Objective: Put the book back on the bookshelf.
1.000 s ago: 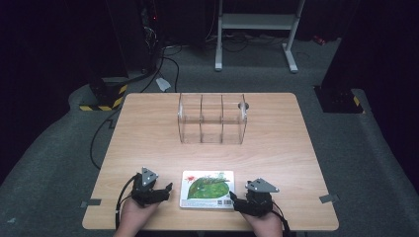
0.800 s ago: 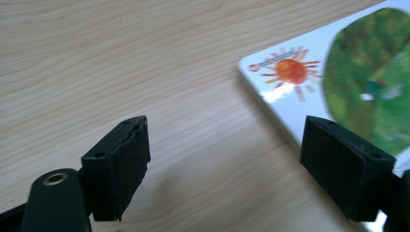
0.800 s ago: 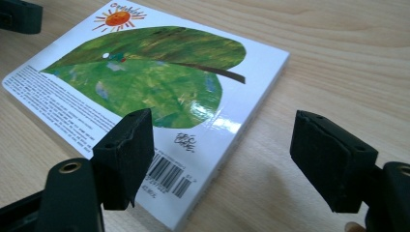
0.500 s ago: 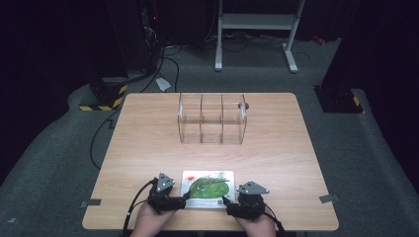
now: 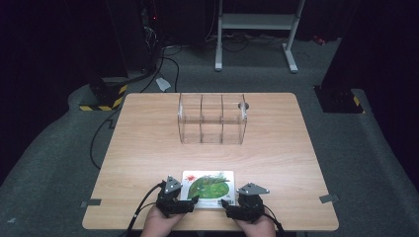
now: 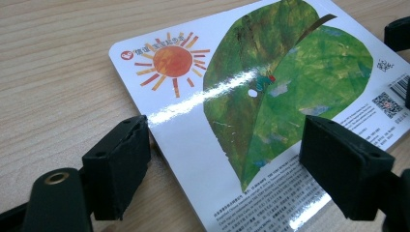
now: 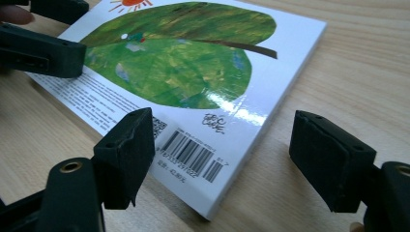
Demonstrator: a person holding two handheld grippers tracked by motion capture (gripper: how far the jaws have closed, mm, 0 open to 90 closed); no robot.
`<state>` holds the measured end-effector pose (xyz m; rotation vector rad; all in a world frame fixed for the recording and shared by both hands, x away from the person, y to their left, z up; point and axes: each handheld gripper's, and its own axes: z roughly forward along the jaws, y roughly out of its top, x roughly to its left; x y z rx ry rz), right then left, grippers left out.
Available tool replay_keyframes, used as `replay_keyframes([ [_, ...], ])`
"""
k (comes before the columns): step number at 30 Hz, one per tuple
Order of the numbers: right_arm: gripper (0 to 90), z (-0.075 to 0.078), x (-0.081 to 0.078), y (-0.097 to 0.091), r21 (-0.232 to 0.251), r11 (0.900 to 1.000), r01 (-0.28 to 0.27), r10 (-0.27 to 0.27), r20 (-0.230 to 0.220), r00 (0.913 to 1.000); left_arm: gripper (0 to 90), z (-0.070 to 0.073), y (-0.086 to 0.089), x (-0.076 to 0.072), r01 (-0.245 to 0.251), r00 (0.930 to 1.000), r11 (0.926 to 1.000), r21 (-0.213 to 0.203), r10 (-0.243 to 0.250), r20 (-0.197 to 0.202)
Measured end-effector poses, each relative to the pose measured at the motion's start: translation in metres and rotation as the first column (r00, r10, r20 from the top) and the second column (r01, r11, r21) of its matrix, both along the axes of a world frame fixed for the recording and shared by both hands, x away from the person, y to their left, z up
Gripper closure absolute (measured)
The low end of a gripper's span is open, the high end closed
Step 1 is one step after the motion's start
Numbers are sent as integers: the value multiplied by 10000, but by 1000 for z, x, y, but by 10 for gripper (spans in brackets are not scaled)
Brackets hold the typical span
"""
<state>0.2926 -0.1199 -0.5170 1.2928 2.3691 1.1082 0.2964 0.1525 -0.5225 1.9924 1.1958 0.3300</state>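
Down at the lower middle of the high view, a picture book (image 5: 208, 184) lies flat on the wooden table (image 5: 148, 143), back cover up, close to the near edge. Its cover shows a large green leaf, an orange sun and a barcode. The left gripper (image 5: 184, 204) sits at the book's lower left corner, and the right gripper (image 5: 228, 208) at its lower right corner, each held by a hand entering from the bottom of the frame. In the left gripper view, the left gripper (image 6: 227, 159) has its jaws spread wide, one pad over bare wood at lower left, the other over the cover at lower right; neither presses on the book (image 6: 270, 106). In the right gripper view, the right gripper (image 7: 220, 166) is likewise wide open, its pads straddling the barcode corner of the book (image 7: 183, 67) without pinching it. Farther up the table, at the centre of the high view, stands a clear divided organiser (image 5: 212, 118), well apart from the book.
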Motion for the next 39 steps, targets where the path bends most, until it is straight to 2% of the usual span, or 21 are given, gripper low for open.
replay_keyframes([
  [3,274,-1,1,1,133,9998,-125,128,-183,9998,193,0,-2,0,20,10000,10000,-22,-20,13],
  [5,264,-1,1,5,200,9998,67,-64,-186,9998,189,0,-3,2,-22,10000,10000,-13,22,20],
  [7,278,0,3,8,-55,9998,187,-186,131,9997,194,-1,-4,8,-108,9999,9999,-83,109,122],
  [8,278,0,3,8,-55,9998,187,-186,131,9997,199,-1,-4,8,-108,9999,9999,-83,109,122],
  [9,286,0,10,9,-64,9993,362,-361,213,9991,205,-1,-4,15,-186,9997,9998,-65,187,133],
  [10,289,0,12,9,-41,9990,450,-450,177,9988,210,-1,-4,15,-186,9997,9998,-65,187,133],
  [11,293,0,17,9,-52,9988,493,-492,195,9986,219,-1,-5,21,-366,9992,9992,-183,368,123],
  [13,301,0,27,9,-42,9982,603,-602,228,9979,236,-1,-6,27,-488,9987,9987,-158,490,161],
  [18,302,1,41,7,-82,9981,606,-605,93,9981,275,0,-6,30,-572,9979,9982,-188,577,300],
  [22,319,3,37,6,-223,9990,377,-375,108,9992,275,1,-5,29,-499,9981,9982,-342,511,344],
  [23,323,3,31,2,-216,9996,188,-188,17,9998,276,1,-4,28,-436,9984,9983,-395,450,355],
  [27,284,1,19,-3,-40,9997,240,-240,-33,9997,269,-1,-2,26,-417,9990,9989,-191,420,169],
  [28,264,-1,19,-3,-203,9996,183,-185,-94,9998,260,-1,-2,26,-417,9990,9989,-191,420,169],
  [30,270,-2,17,-2,-376,9993,41,-38,82,10000,257,0,-1,24,-273,9996,9994,-204,274,69],
  [32,278,-3,15,-1,-373,9993,59,-54,125,9999,255,0,-1,23,-212,9998,9992,-348,213,11],
  [35,277,-3,14,1,-229,9997,19,-16,94,10000,239,-1,-3,22,-166,9997,9993,-346,172,167],
  [39,277,-3,13,2,-371,9993,0,6,172,9999,250,2,-1,21,-178,9993,9974,-694,199,304],
])
